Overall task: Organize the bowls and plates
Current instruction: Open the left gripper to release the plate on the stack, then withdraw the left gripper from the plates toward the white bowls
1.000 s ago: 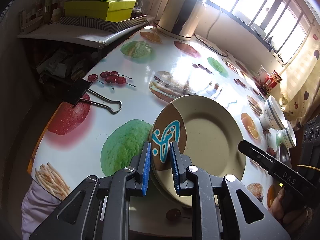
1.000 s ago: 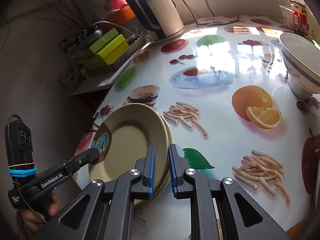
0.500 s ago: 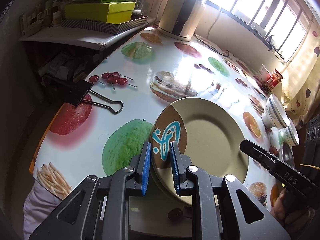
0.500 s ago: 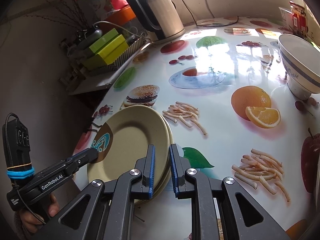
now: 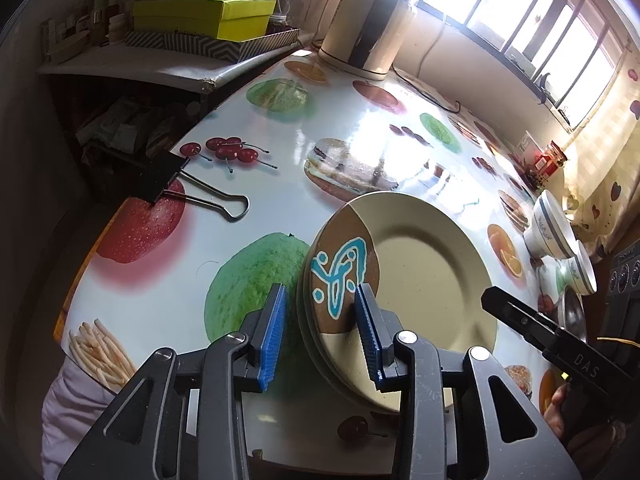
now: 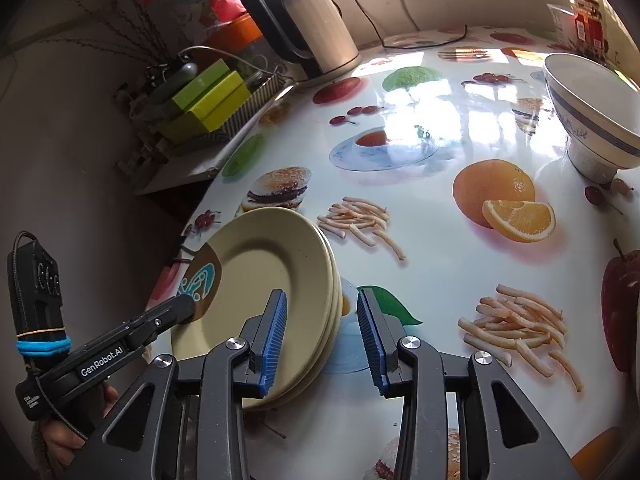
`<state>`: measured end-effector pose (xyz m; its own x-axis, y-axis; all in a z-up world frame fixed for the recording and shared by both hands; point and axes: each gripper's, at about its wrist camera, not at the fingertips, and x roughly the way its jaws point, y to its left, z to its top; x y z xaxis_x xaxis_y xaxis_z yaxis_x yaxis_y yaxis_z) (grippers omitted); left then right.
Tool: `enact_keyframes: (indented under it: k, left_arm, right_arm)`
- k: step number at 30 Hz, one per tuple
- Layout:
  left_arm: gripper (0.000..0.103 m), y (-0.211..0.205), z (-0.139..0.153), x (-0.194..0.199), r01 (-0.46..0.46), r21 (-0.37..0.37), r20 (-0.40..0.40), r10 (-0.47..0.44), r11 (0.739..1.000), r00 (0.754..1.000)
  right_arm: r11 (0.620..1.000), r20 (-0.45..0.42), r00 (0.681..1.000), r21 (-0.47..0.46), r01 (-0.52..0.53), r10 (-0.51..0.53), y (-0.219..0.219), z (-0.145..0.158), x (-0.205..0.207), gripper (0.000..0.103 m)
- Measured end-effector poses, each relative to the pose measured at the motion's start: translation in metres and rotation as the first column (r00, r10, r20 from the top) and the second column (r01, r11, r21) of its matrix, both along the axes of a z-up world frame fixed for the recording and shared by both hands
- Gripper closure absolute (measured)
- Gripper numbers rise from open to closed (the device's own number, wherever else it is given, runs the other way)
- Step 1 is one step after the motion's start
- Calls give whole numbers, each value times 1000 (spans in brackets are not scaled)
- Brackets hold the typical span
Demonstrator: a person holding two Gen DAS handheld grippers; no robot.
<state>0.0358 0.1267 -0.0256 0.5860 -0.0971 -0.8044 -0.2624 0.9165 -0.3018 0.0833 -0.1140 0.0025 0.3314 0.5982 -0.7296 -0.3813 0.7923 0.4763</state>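
The stack of beige plates lies on the table close to its near edge, toward the near left corner as the right wrist view shows it, with the top plate's brown patch and blue squiggle turned to the left side. Both tools straddle its rim and both are letting go. The left gripper has its jaws opening, with the patterned rim between the blue pads; one pad sits close against the plate face and the other stands clear. The right gripper is likewise opening, the opposite rim of the stack between its pads with a gap on the outer side.

The step in hand appears to be setting the stack down and releasing it. It would be done well by spreading both pairs of jaws fully before either hand withdraws, then drawing each back along its own line so no pad drags a rim and slides the top plate off the ones below. The glossy cloth probably gives little friction, so a snagged rim could shove the whole stack.

The table wears a shiny oilcloth printed with fruit, fries and burgers, glaring under the windows. A black binder clip clamps the cloth at the left edge. White bowls with blue bands wait at the far right side, an electric kettle stands at the far edge, and yellow-green boxes sit on a shelf beyond.
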Motion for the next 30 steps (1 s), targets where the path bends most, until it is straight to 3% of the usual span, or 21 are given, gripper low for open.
enact_keyframes:
  k: [6, 9, 14, 30]
  left_arm:
    - [65, 2, -1, 0, -2, -14, 2, 2, 1000, 1000]
    - [64, 7, -6, 2, -3, -64, -4, 3, 998, 1000]
    - [64, 4, -9, 4, 14, -85, -6, -15, 996, 1000]
    - [64, -1, -8, 42, 25, -63, -19, -26, 998, 999]
  right_arm:
    - [1000, -27, 1000, 12, -14, 14, 1, -5, -1, 66]
    - [999, -56, 998, 40, -28, 30, 3, -9, 0, 66]
    - [998, -65, 997, 40, -44, 47, 9, -12, 0, 66]
    - [1000, -66, 998, 20, 1, 0, 9, -14, 25, 70]
